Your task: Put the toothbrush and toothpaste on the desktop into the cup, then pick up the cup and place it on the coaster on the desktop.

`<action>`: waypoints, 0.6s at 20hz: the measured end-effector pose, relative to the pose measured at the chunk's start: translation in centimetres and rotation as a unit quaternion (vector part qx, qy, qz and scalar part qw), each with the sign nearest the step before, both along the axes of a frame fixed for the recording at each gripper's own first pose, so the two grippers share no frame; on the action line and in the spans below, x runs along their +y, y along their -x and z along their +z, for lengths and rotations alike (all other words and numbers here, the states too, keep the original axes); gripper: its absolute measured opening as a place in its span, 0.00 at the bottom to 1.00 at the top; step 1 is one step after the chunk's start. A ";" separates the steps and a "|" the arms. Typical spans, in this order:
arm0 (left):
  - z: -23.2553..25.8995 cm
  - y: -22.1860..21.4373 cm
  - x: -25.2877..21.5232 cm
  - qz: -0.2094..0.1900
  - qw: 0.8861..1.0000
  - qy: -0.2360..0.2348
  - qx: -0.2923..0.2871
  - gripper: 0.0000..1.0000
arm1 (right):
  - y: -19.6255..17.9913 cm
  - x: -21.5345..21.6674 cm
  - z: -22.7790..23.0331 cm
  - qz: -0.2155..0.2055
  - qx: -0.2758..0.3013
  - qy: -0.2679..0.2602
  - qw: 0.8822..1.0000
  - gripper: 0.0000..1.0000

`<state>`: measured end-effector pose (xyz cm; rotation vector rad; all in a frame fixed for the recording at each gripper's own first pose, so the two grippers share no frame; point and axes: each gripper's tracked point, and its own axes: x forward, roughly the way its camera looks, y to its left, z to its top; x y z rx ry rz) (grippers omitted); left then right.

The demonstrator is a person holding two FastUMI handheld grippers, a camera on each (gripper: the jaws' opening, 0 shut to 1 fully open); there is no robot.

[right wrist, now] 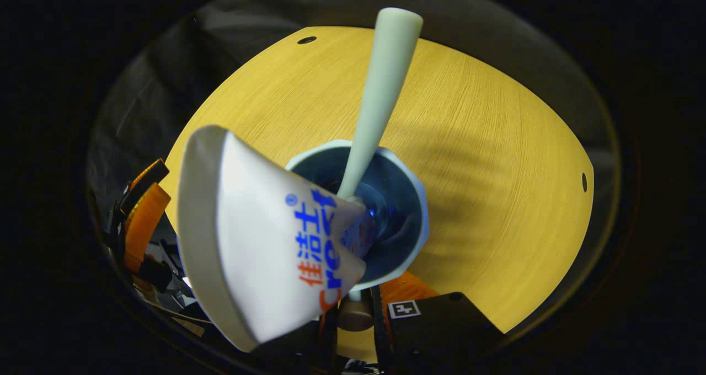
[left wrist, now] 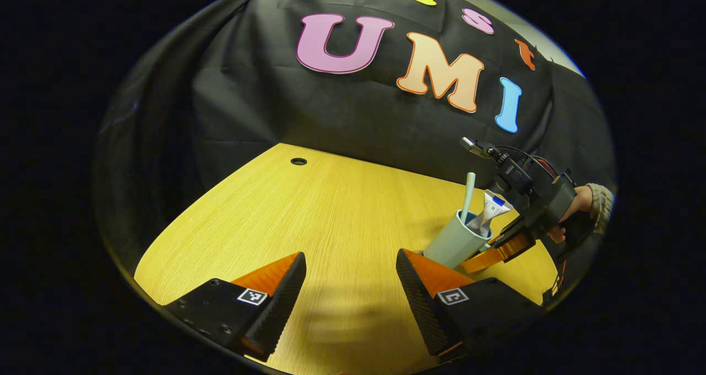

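Left gripper (left wrist: 350, 287) low over the desk (left wrist: 331, 209), jaws wide apart, nothing between them; cup (left wrist: 455, 242) just beyond its right finger, apart from it; brush (left wrist: 468, 196) and paste (left wrist: 491, 209) stand in the cup, tilted; right gripper (left wrist: 510, 248) at the cup's far side, held by a hand (left wrist: 573, 209); in the right gripper view cup (right wrist: 411, 198) sits just above the fingers, brush (right wrist: 380, 88) and paste (right wrist: 259, 237) inside; grip on the cup can't be judged, paste blocks the fingers.

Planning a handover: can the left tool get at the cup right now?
Probably yes: the left tool is open, the cup stands just beyond its right finger, but the right tool is already at it.
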<state>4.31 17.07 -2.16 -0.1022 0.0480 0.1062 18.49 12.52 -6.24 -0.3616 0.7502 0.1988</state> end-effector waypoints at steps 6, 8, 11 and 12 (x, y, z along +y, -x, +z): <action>-1.7 0.0 1.2 0.002 1.000 0.014 0.018 0.95 | -0.2 2.5 -0.7 -0.006 0.003 -0.011 1.000 0.33; -2.1 0.6 1.9 0.006 1.000 0.016 0.023 0.95 | -0.2 2.8 -1.1 -0.008 0.007 -0.013 1.000 0.32; -2.3 0.8 2.5 0.010 0.999 0.017 0.028 0.95 | -0.1 1.9 -1.3 -0.014 0.007 0.006 1.000 0.33; -2.3 0.8 2.7 0.011 0.999 0.016 0.029 0.95 | -0.3 2.0 -1.3 -0.012 0.004 0.007 1.000 0.33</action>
